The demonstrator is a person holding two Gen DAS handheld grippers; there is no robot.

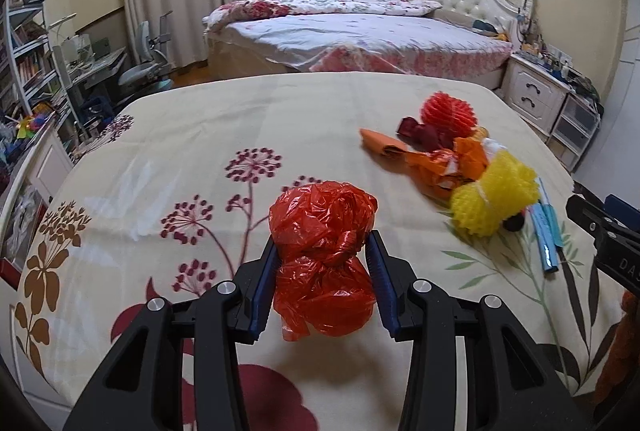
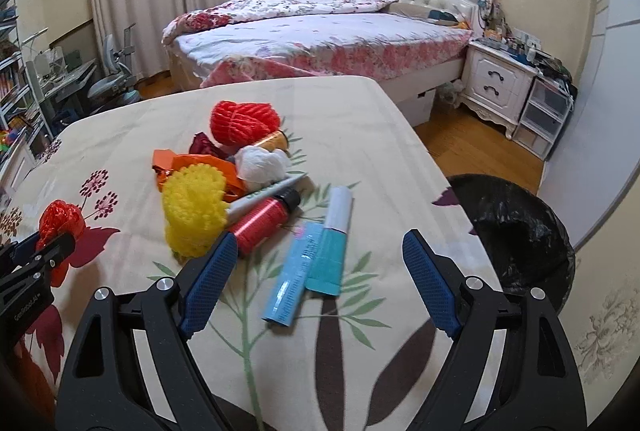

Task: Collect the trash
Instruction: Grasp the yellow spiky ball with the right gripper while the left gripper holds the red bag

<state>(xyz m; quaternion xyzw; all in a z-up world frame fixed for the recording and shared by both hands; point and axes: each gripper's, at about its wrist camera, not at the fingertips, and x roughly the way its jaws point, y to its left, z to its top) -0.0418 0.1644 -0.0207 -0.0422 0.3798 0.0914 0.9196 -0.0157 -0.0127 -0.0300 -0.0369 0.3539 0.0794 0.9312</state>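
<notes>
A crumpled red plastic bag [image 1: 320, 215] sits between my left gripper's [image 1: 324, 241] blue pads, which press on its waist and hold it just above the floral tablecloth [image 1: 240, 119]. The right wrist view shows that bag [image 2: 60, 219] at the far left. My right gripper [image 2: 320, 241] stands open over a teal-and-white tube [image 2: 334, 231] and a blue tube [image 2: 292, 279], touching neither. Just beyond lies a trash pile: a red bottle [image 2: 260, 223], yellow foam net [image 2: 196, 215], red foam net [image 2: 240, 123], white paper wad [image 2: 260, 163] and orange wrappers [image 2: 188, 163].
A bin lined with a black bag [image 2: 520, 231] stands on the floor off the table's right edge. Behind the table are a bed [image 2: 320, 39], a white nightstand [image 2: 500, 79], plastic drawers [image 2: 544, 115], and a desk with chair [image 1: 132, 67] and shelves at left.
</notes>
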